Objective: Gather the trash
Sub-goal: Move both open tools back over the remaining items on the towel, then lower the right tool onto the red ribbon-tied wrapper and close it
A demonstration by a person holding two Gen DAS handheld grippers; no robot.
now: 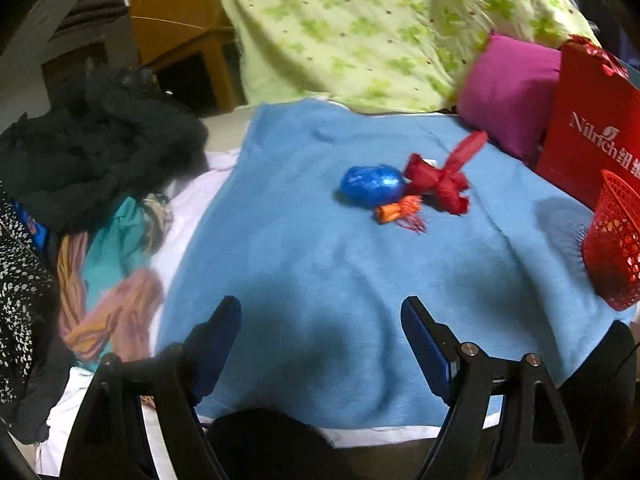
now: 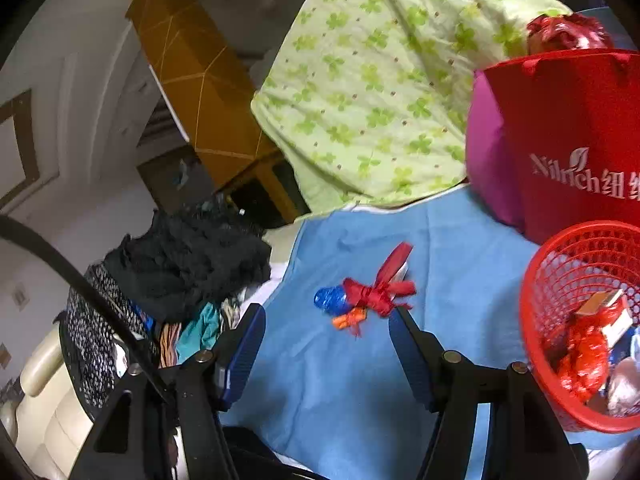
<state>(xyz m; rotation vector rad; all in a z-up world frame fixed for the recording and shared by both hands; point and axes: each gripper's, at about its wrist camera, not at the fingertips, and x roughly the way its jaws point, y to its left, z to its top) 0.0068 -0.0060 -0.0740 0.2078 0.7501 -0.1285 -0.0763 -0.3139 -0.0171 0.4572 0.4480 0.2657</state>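
Note:
Three pieces of trash lie together on the blue blanket (image 1: 300, 260): a crumpled blue foil wrapper (image 1: 370, 189) (image 2: 330, 300), a red ribbon bow (image 1: 438, 182) (image 2: 378, 294) and a small orange wrapper (image 1: 398, 212) (image 2: 350, 320). A red mesh basket (image 1: 614, 248) (image 2: 548, 320) stands at the right and holds several wrappers. My left gripper (image 1: 320, 320) is open above the blanket, short of the trash, nothing between its fingers. My right gripper (image 2: 326, 326) is open too, and the trash shows just beyond its fingertips.
A red paper bag (image 1: 588, 132) (image 2: 568, 140) and a magenta cushion (image 1: 508, 92) stand behind the basket. A green flowered quilt (image 1: 360, 28) (image 2: 380, 92) lies at the back. Dark and coloured clothes (image 1: 100, 168) (image 2: 180, 272) are heaped at the left.

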